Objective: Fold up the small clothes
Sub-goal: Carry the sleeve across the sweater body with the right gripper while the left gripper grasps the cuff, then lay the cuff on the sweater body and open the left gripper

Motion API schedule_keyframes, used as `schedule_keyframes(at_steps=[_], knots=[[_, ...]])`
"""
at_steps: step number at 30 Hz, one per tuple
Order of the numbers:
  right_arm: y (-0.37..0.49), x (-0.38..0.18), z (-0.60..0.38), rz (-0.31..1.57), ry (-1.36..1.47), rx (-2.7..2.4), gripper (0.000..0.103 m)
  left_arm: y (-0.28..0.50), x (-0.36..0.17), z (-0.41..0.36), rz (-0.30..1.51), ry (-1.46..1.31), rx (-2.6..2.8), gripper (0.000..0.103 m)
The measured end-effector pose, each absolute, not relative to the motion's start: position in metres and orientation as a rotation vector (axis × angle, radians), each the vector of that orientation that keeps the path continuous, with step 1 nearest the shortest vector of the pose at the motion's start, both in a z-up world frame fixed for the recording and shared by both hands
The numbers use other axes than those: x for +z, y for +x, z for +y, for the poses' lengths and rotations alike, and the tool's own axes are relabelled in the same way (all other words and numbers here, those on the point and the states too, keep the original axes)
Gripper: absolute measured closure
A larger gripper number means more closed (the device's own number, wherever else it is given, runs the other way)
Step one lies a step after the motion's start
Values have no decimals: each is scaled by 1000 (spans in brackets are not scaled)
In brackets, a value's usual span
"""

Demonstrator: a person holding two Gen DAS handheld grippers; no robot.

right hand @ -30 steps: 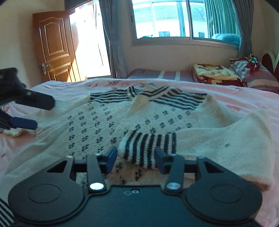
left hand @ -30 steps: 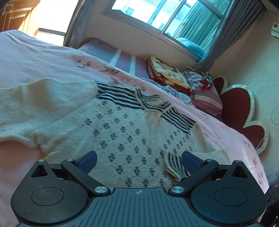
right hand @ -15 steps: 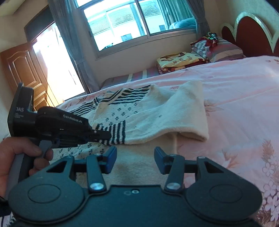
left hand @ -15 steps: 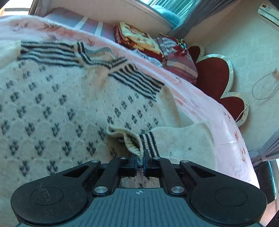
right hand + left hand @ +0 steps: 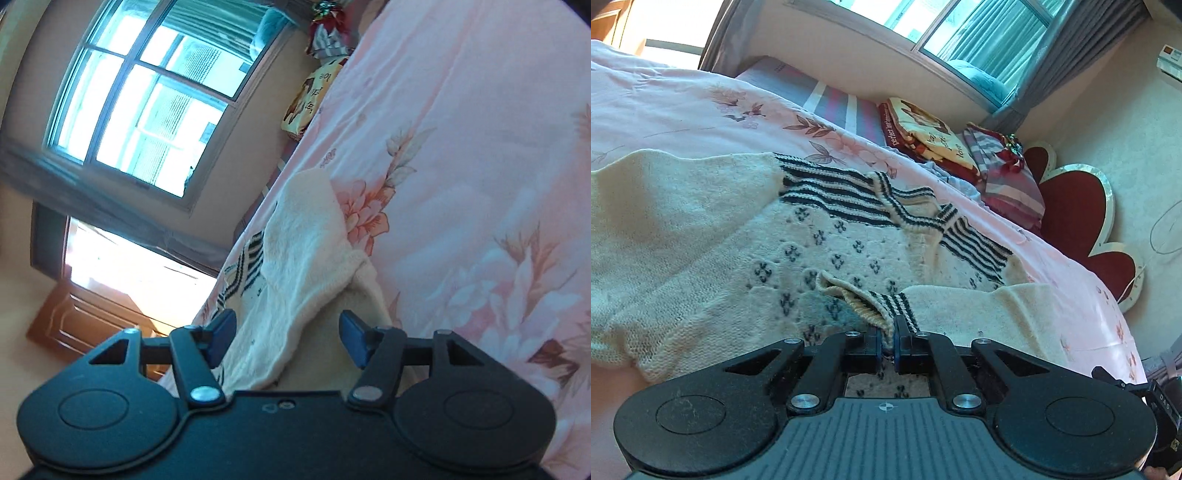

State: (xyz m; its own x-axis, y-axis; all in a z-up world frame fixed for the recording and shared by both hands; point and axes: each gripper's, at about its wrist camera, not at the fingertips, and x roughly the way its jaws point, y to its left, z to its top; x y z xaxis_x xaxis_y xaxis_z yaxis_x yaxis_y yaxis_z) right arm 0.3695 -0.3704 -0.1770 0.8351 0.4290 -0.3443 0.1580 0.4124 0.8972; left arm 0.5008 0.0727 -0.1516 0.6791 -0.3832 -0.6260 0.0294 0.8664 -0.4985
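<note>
- Cream knitted sweater with dark stripes and small dark motifs [image 5: 746,258] is lying spread across the pink floral bedspread [image 5: 683,107], collar toward the far edge.
- Left gripper [image 5: 885,345] is clenching the sweater's striped cuff [image 5: 886,310], sleeve folded over the body.
- Right gripper [image 5: 286,341] is standing released, jaws just widening, cream sleeve [image 5: 306,240] lying loose between them, near the bedspread's edge.

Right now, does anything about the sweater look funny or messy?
A little. The sweater lies spread on the pink bedspread, but its striped cuff is pulled up off the front, pinched in the left gripper. No tear or spill shows.
</note>
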Motion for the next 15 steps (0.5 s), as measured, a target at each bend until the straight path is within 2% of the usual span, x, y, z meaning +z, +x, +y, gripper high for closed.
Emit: schedule_keyframes(at_steps=[7,9,10,11,12,15], knots=[[388,-192,-378,558,1291,143,45,502,-160,77,816,-469,-241,97],[393,-192,-375,572,1260,124,52,502,-163,76,825,-459,-238,97],[394,-191,-373,587,1232,106,65,503,-165,76,827,-459,-236,97],[396,-191,-371,606,1202,82,85,502,-165,76,827,-458,-233,97],[396,-191,-371,615,1183,74,94,501,-163,76,813,-452,-230,97],[388,-185,-373,591,1131,84,96,496,-154,74,742,-412,-235,97]])
